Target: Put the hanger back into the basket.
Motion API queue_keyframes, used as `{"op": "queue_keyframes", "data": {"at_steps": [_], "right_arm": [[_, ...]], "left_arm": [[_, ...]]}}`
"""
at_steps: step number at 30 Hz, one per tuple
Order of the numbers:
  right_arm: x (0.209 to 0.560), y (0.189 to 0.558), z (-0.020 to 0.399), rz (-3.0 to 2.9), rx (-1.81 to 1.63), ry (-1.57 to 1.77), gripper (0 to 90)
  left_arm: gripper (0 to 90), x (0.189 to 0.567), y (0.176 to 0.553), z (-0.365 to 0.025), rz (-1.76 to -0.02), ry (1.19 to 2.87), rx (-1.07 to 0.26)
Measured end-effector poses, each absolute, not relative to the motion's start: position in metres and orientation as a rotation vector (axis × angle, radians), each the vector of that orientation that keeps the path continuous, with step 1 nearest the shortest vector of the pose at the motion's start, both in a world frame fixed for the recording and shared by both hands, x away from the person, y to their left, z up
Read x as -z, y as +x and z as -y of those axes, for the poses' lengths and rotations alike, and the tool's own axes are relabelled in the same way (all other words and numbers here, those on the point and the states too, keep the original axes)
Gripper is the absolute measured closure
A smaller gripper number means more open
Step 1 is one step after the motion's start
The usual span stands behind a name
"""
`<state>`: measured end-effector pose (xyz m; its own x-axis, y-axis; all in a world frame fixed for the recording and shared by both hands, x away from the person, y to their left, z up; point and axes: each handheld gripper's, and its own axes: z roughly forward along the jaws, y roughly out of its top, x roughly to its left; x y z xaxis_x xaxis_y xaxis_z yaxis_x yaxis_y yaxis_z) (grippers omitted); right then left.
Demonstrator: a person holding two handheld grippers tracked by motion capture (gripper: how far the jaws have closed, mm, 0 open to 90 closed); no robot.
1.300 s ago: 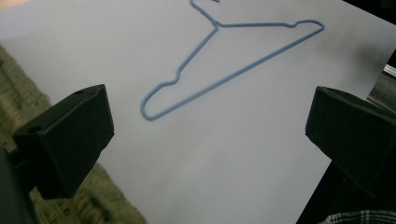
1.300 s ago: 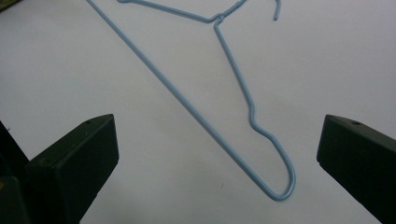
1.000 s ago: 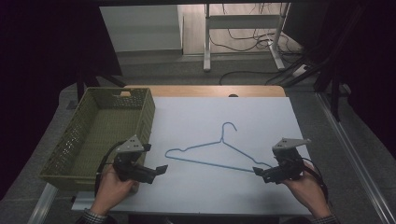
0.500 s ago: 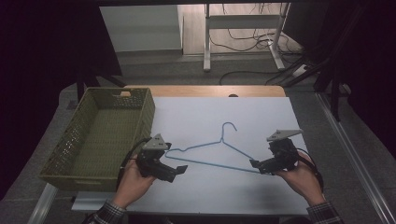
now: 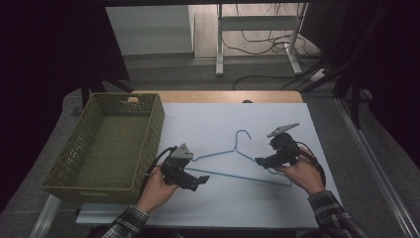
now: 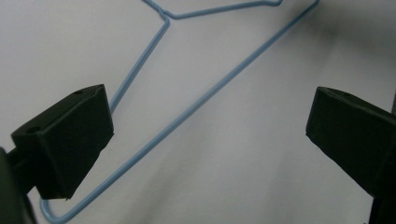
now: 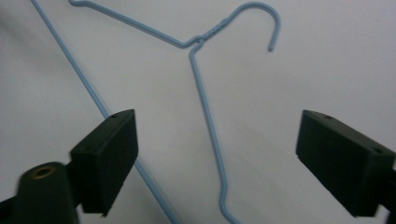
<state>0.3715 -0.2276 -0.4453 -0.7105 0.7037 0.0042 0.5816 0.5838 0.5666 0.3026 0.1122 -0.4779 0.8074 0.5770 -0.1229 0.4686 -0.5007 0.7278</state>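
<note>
Lying flat on the white table (image 5: 223, 119), the blue wire hanger (image 5: 237, 163) spans between both grippers: the left gripper (image 5: 195, 179) spread over its left corner, the right gripper (image 5: 261, 161), jaws just narrowing yet apart, above its right arm.

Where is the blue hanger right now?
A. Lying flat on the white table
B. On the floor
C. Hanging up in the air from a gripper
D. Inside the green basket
A: the blue hanger lies flat on the white table, beside the green basket and not in it, and neither gripper holds it.
</note>
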Motion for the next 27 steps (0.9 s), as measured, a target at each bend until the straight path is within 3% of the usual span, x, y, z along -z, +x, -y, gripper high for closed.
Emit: {"op": "queue_keyframes", "data": {"at_steps": [2,10,11,12,16,27], "right_arm": [[0.447,0.374,0.225,-2.603,-0.807,1.06,18.4],[0.465,0.399,0.2,-2.698,-0.752,0.942,50.7],[0.465,0.399,0.2,-2.698,-0.752,0.942,50.7],[0.471,0.405,0.195,-2.721,-0.742,0.923,58.3],[0.482,0.412,0.189,-2.766,-0.718,0.905,70.4],[0.497,0.423,0.183,-2.803,-0.669,0.87,80.7]], "left_arm": [[1.0,0.479,0.303,-0.113,-0.77,2.185,-0.172],[1.6,0.486,0.306,-0.113,-0.795,2.18,-0.178],[1.6,0.486,0.306,-0.113,-0.795,2.18,-0.178],[1.7,0.488,0.307,-0.112,-0.796,2.19,-0.183],[2.2,0.49,0.309,-0.11,-0.804,2.198,-0.183],[3.2,0.492,0.314,-0.108,-0.815,2.19,-0.165]]}}
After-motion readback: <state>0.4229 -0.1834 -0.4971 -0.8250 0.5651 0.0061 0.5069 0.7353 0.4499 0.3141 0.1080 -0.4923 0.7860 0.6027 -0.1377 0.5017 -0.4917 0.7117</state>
